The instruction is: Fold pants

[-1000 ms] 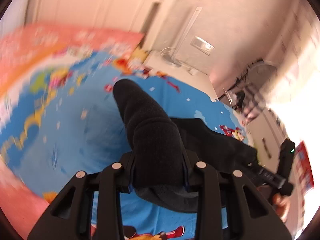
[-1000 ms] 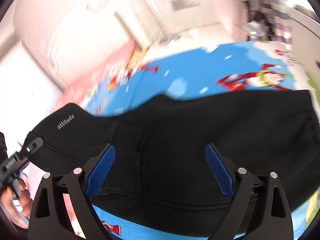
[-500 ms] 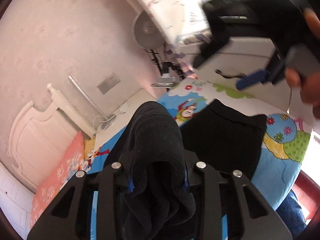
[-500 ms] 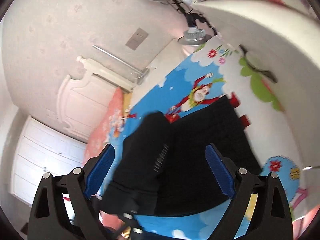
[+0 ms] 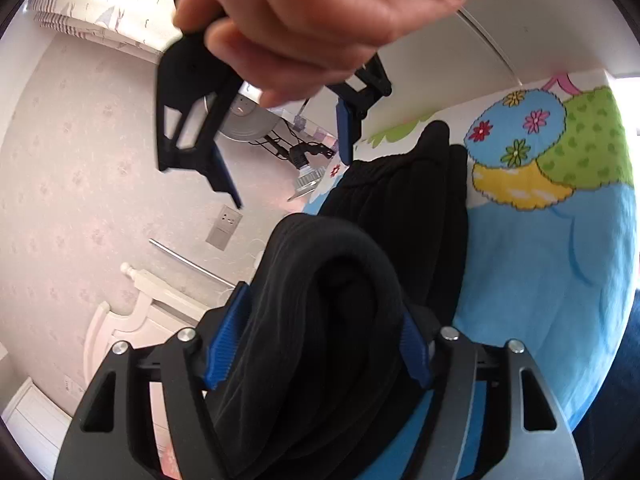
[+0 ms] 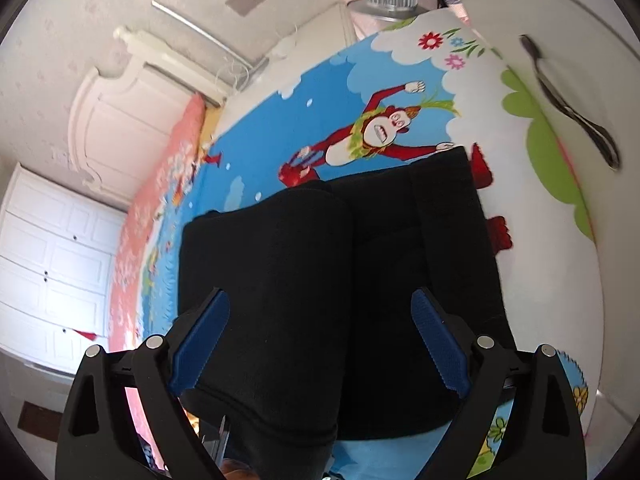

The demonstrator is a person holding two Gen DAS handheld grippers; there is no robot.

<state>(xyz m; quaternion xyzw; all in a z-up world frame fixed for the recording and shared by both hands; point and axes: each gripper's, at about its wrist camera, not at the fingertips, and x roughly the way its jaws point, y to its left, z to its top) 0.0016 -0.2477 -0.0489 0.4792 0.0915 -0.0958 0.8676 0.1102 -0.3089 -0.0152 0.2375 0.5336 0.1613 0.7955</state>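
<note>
Black pants [image 6: 340, 280] lie folded on the cartoon bedsheet [image 6: 304, 120], one thick layer doubled over on the left. In the left wrist view a bunched fold of the pants [image 5: 320, 320] sits between the blue pads [image 5: 222, 344] of my left gripper [image 5: 320, 344]. Its jaws are opening, and the cloth hangs loose between them. My right gripper [image 6: 320, 344] hovers open just above the pants with nothing gripped. It also shows in the left wrist view as the right gripper [image 5: 292, 178], held by a hand [image 5: 320, 20] over the far end of the pants.
A white headboard [image 6: 120, 120] and a white wardrobe [image 6: 52, 272] stand past a pink cover [image 6: 160, 200]. On the wall are a socket [image 5: 224, 226] and a fan [image 5: 248, 120]. A dark strap [image 6: 568, 108] lies on the white part of the sheet.
My left gripper swung across the bed with the pants fold and rolled over; its jaws have widened around the cloth. The right gripper moved over the folded pants, staying open.
</note>
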